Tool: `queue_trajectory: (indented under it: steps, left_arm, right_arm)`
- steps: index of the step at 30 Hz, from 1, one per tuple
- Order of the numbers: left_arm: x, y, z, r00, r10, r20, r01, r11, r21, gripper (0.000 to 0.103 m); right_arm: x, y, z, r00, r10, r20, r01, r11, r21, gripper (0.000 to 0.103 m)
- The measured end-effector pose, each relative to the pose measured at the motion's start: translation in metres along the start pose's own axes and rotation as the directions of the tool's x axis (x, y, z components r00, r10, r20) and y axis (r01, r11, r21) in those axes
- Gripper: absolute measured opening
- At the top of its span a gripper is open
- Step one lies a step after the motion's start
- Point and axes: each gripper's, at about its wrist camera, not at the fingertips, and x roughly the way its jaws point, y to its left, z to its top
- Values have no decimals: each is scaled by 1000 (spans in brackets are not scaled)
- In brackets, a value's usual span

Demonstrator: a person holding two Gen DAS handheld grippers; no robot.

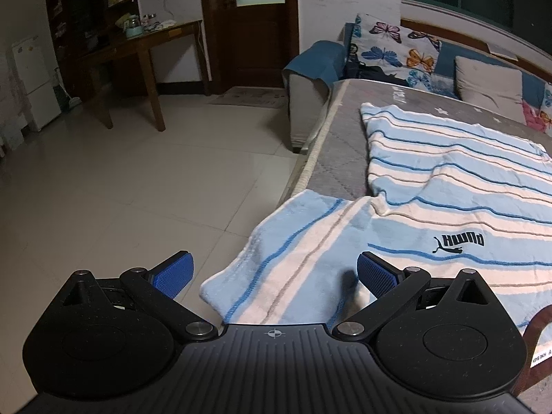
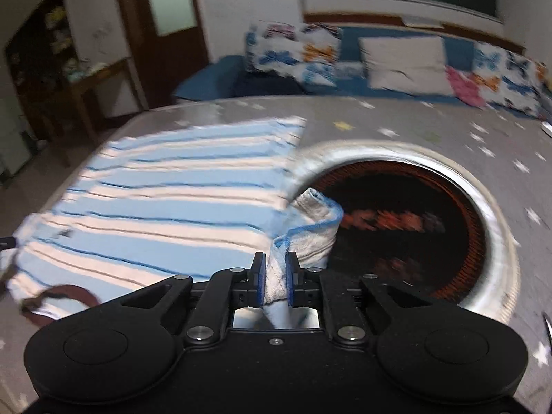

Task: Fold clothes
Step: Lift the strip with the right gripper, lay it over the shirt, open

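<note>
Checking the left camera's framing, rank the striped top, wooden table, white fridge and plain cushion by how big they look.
1. Striped top, though nearest.
2. Wooden table.
3. White fridge and plain cushion look alike; not ranked.

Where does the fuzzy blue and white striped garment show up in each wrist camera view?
Left wrist view: the fuzzy blue and white striped garment fills the right half, its sleeve ahead of the open left gripper.
Right wrist view: it spreads across left and centre, one edge pinched in the right gripper.
Shared landmark: the butterfly-print cushion.
</note>
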Motion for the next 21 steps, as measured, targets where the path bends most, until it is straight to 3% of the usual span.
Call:
queue_trajectory:
  steps: [5, 9, 13, 16, 18, 21]
  left_arm:
    - [0, 4, -1, 1000, -5, 0, 5, 1000, -12, 103]
    - [1, 8, -2, 1000, 0, -3, 0, 1000, -18, 103]
    - [1, 13, -2, 1000, 0, -8, 0, 999, -33, 103]
    - [4, 17, -3, 1000, 3, -13, -4, 999, -44, 103]
    - [4, 20, -4, 1000, 3, -18, -4, 999, -52, 103]
    - [5, 23, -4, 1000, 3, -21, -5, 998, -65, 103]
  right_arm:
    - [15, 38, 7, 998, 67, -20, -68, 996, -64, 13]
    - [43, 64, 0, 991, 101, -84, -108, 991, -84, 13]
    - [62, 75, -9, 985, 94, -145, -110, 988, -109, 13]
    - [65, 78, -11, 983, 86, -161, -107, 986, -128, 19]
    - [68, 80, -11, 981, 98, -169, -121, 983, -136, 29]
    - [72, 79, -12, 981, 104, -164, -127, 982, -140, 33]
